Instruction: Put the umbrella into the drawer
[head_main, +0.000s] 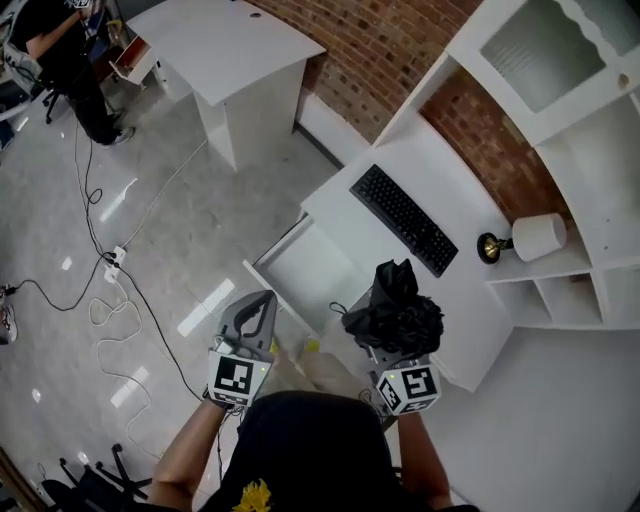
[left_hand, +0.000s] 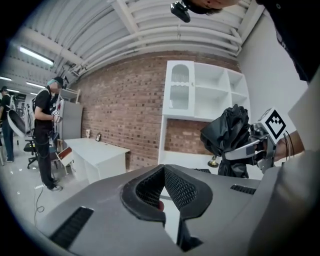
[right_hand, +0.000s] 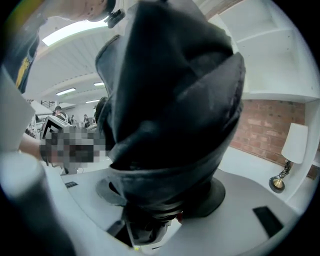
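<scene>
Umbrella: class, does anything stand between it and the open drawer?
Nothing visible does. The umbrella, held in the right gripper, hangs beside the open drawer; the left gripper is off to its side.

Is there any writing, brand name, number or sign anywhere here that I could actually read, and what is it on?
No text here can be read.
Black computer keyboard: key legends too small to read.
Two cubes with black-and-white square markers: patterns only, no letters or numbers.
Folded black fabric umbrella: no print shows.
</scene>
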